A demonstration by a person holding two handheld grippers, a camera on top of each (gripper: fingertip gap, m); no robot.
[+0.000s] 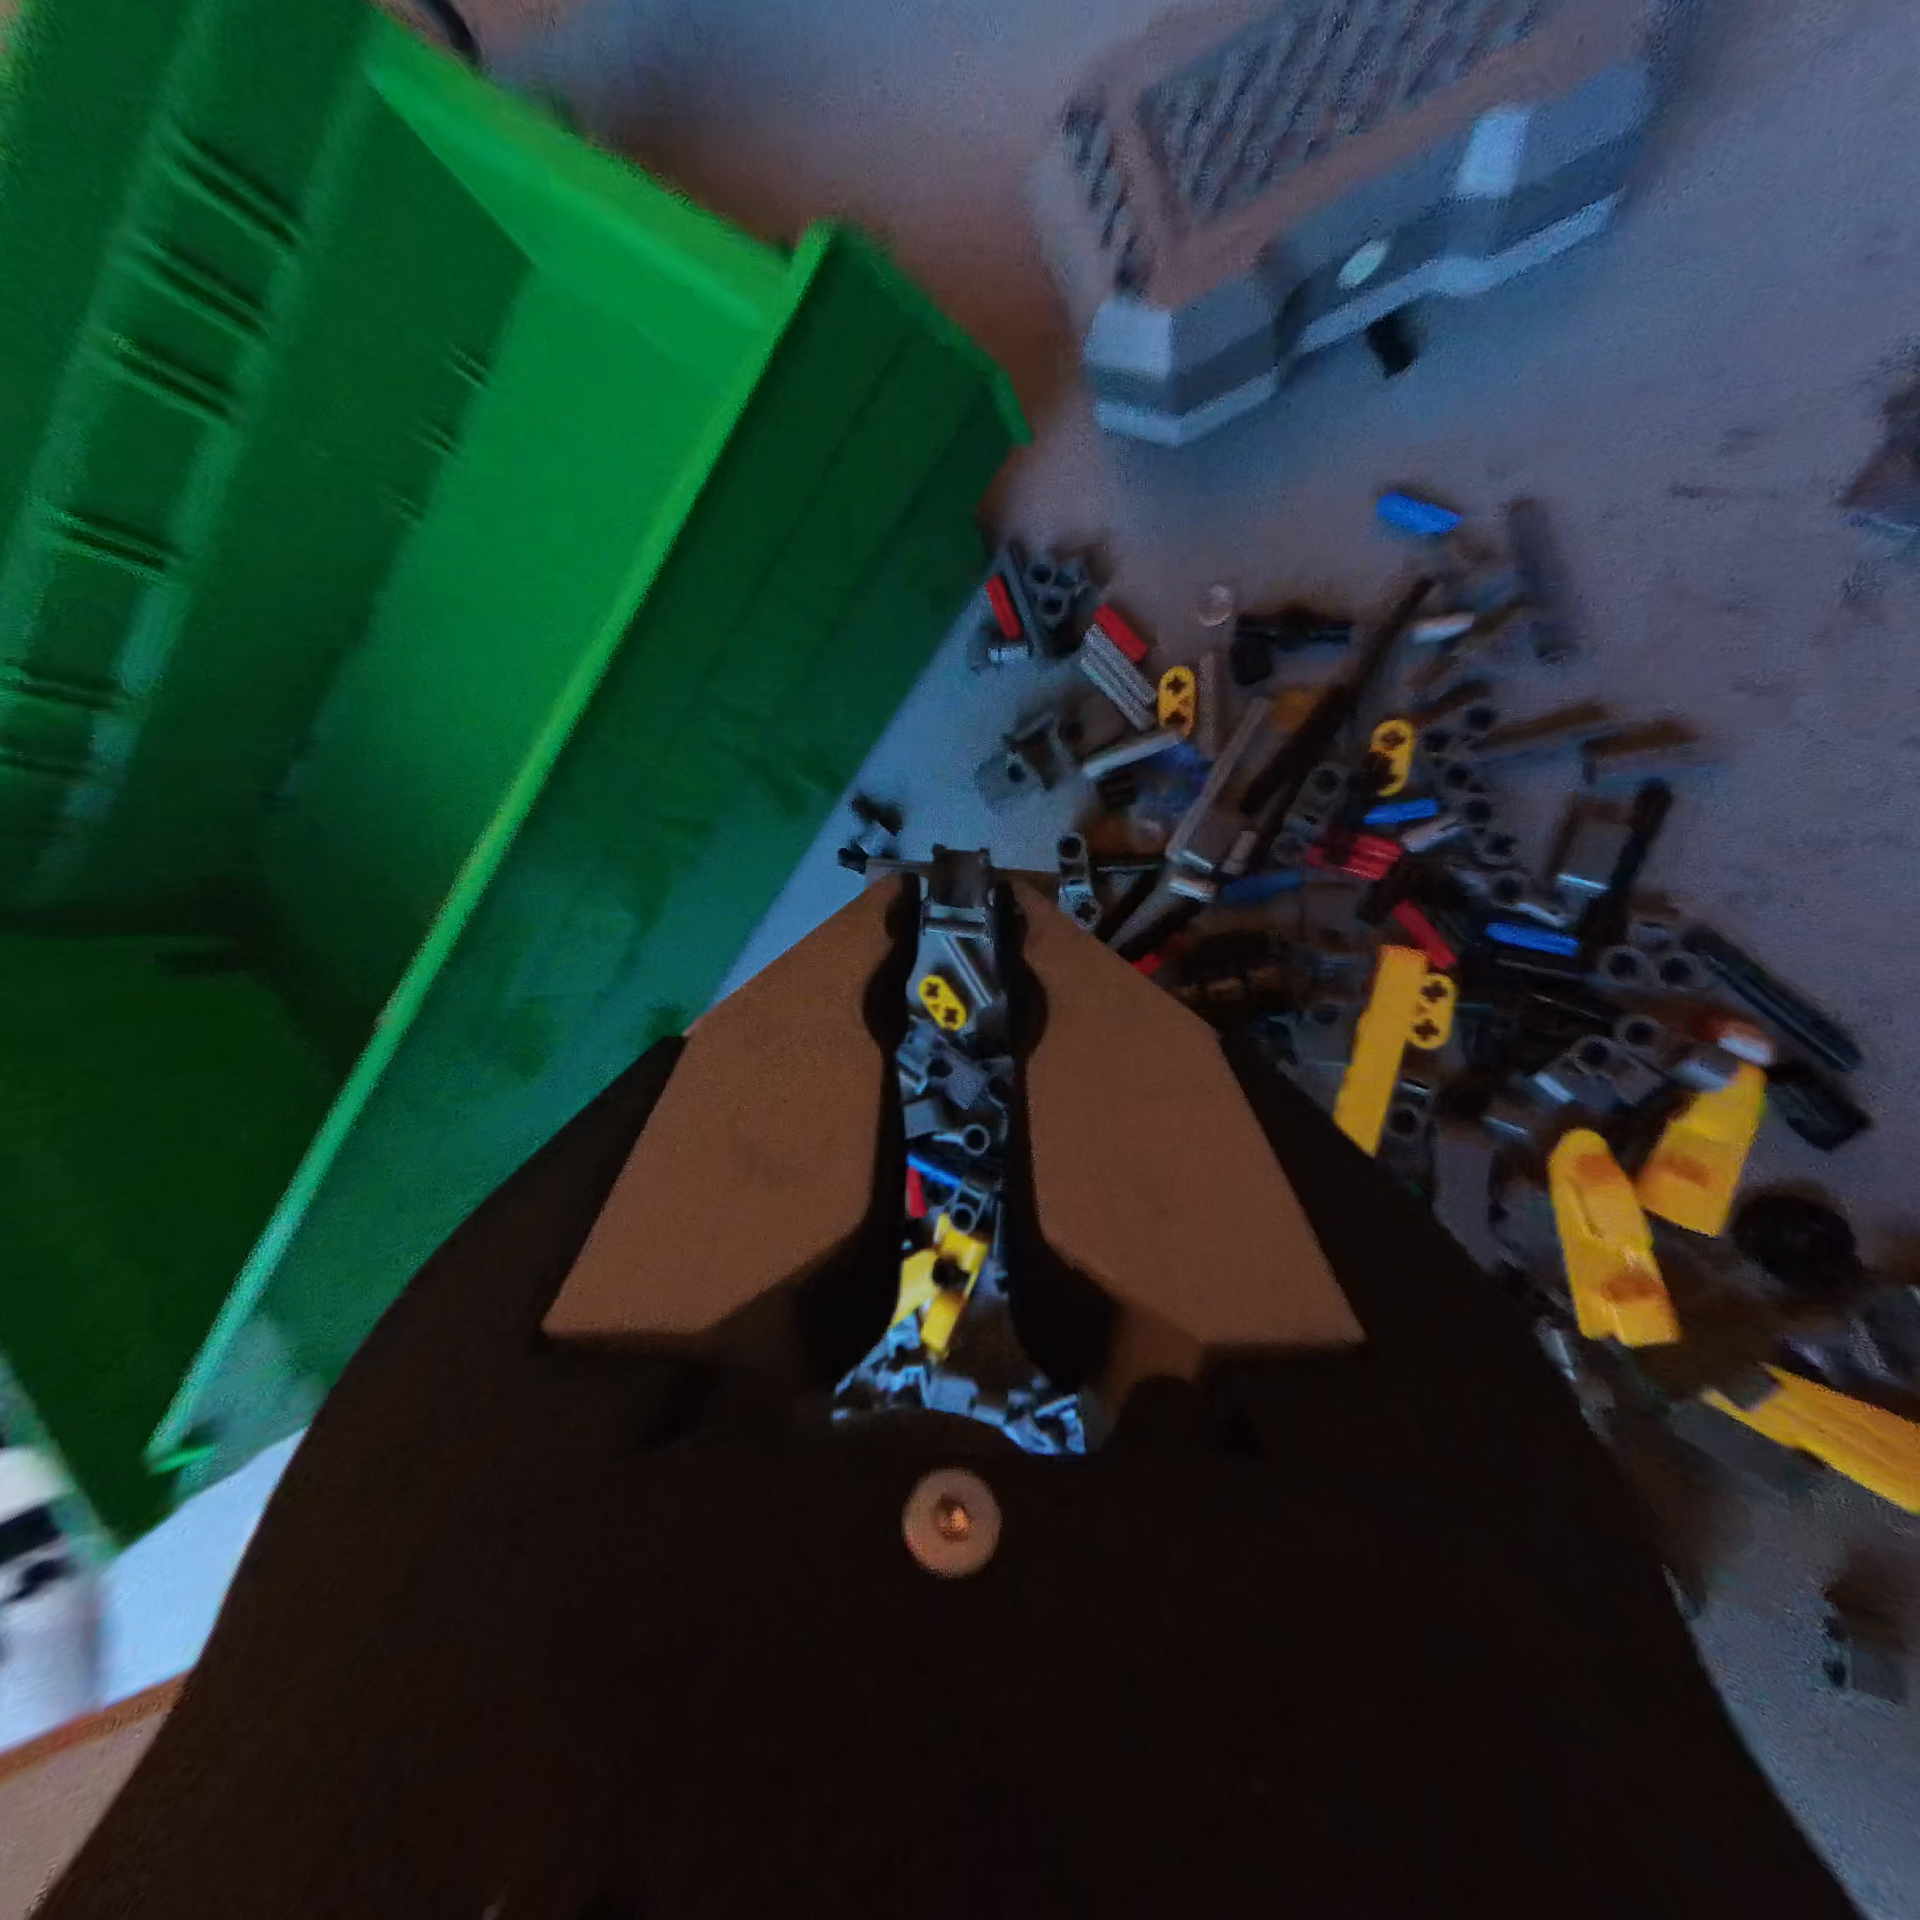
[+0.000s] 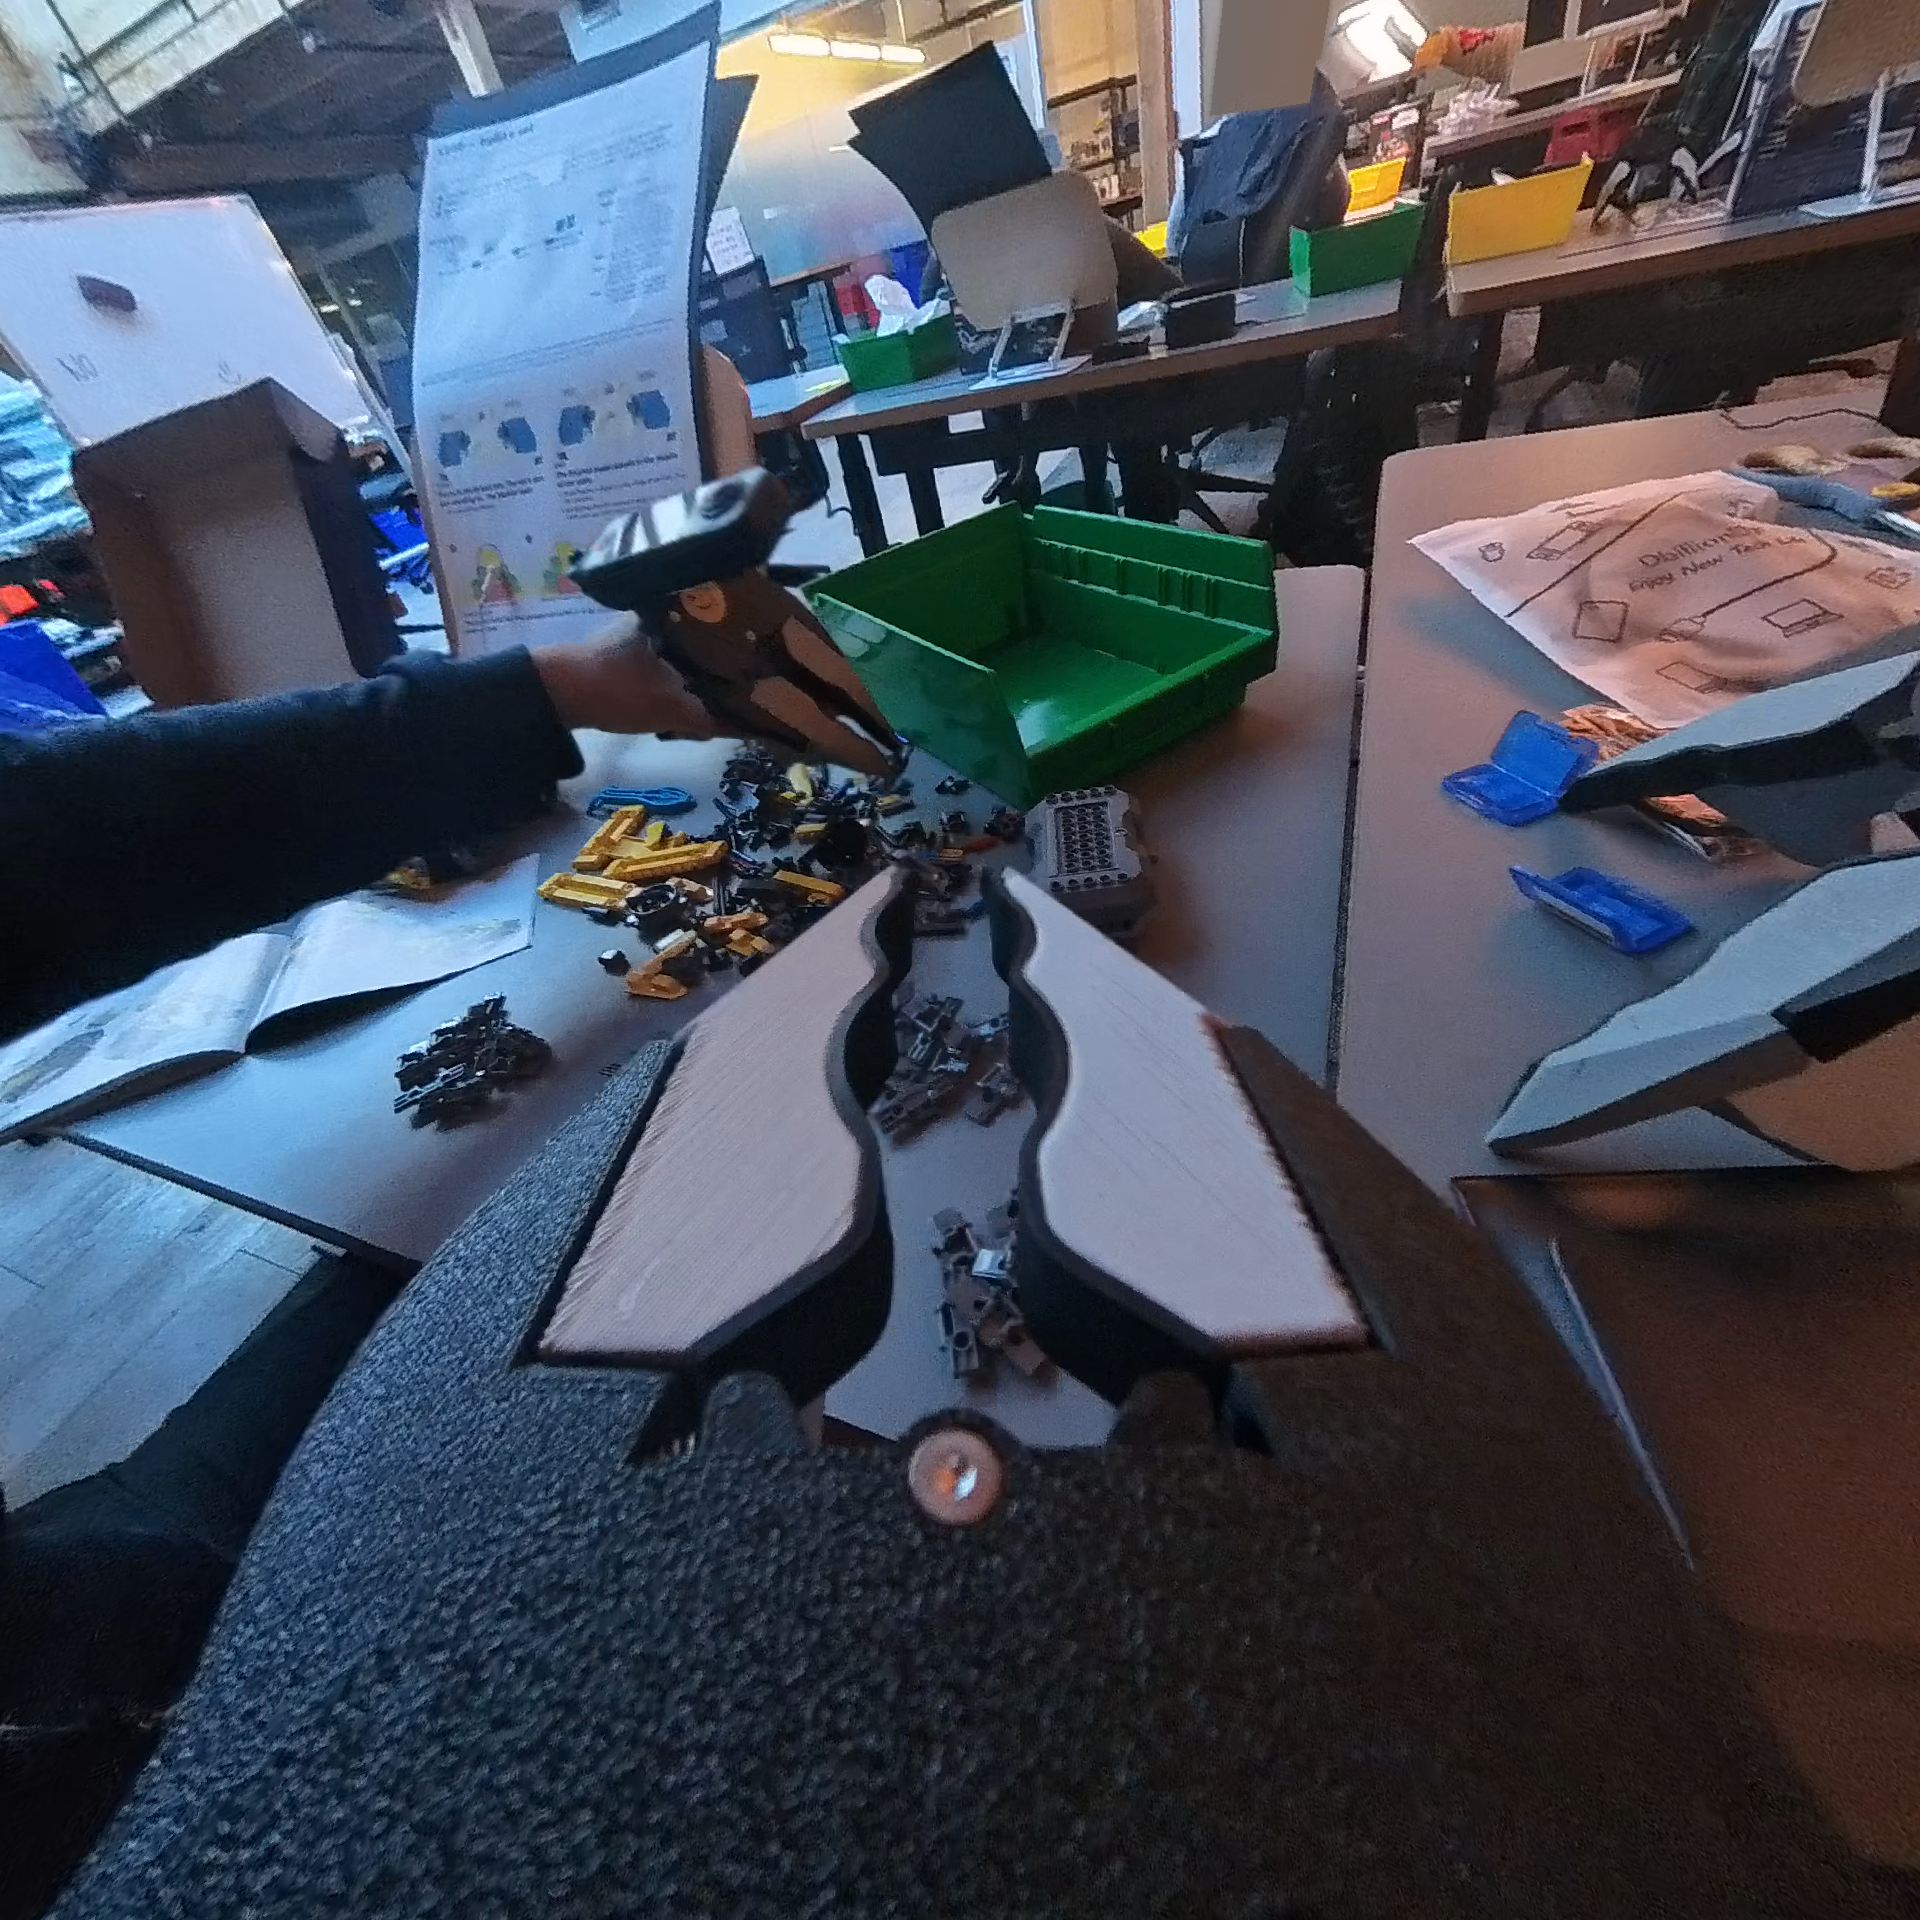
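your left gripper (image 1: 961,883) has its tan, flat-faced fingers (image 1: 769,1132) drawn to a narrow gap, and a small grey plastic building piece with a thin cross bar (image 1: 958,881) sits clamped right at the tips. it hangs just beside the near wall of the green ribbed plastic bin (image 1: 436,582), above the near edge of the scattered pile of small black, grey, yellow, red and blue plastic building pieces (image 1: 1403,883). the picture is blurred here, so finer detail of the piece is hard to read.

your right gripper (image 2: 948,888) holds nothing. its pale, finely lined fingers (image 2: 769,1122), edged in black with wavy inner contours, stand a narrow way apart, tips not meeting, above the grey table top (image 2: 1226,935). through the gap you see a small cluster of dark grey connector pieces (image 2: 940,1060) lying on the table, well on the near side of the bin.

from the right wrist view, the bin (image 2: 1049,644) is open-topped with a sloped front, and your left gripper (image 2: 883,753) is down at the pile's (image 2: 769,862) bin side, in a hand with a dark sleeve (image 2: 260,790). a grey rectangular block with a grid of holes (image 2: 1086,842) lies near the bin's front. an open booklet (image 2: 239,987) lies well to the left of the bin, and two blue hinged plastic cases (image 2: 1522,764) lie well to its right.
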